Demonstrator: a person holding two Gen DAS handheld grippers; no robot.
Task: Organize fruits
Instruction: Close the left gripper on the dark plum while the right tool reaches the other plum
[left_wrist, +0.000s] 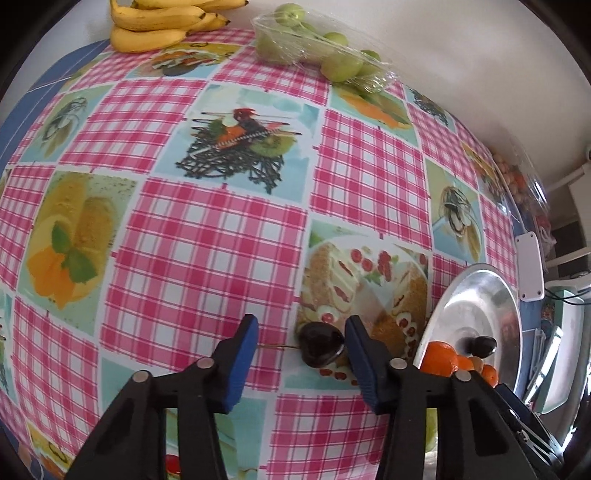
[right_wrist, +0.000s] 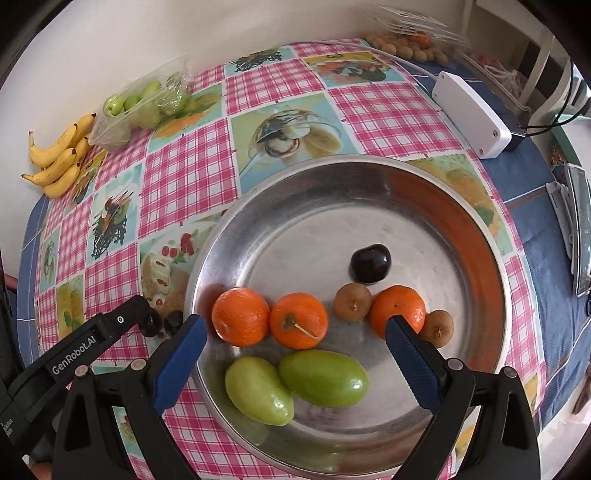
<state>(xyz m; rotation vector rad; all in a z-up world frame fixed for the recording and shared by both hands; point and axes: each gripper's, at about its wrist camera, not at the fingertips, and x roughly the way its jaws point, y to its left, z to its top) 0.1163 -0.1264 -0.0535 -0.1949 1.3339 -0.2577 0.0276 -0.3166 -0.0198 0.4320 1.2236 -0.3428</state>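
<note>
Down on the bench (left_wrist: 207, 236), the left gripper (left_wrist: 301, 343) stands with its jaws spread around a dark cherry (left_wrist: 320, 344) that lies on the checked cloth; the right finger touches the fruit, the left one is apart from it. Just beside it sits the metal tray (right_wrist: 491, 266). Above the tray the right gripper (right_wrist: 295, 334) hangs released, jaws wide. Inside the tray lie three tangerines (right_wrist: 298, 320), two green mangoes (right_wrist: 324, 377), two small brown fruits (right_wrist: 352, 301) and a second dark cherry (right_wrist: 370, 263). Against the far wall rest a bunch of bananas (left_wrist: 159, 22) and a clear bag of green fruits (left_wrist: 317, 48).
</note>
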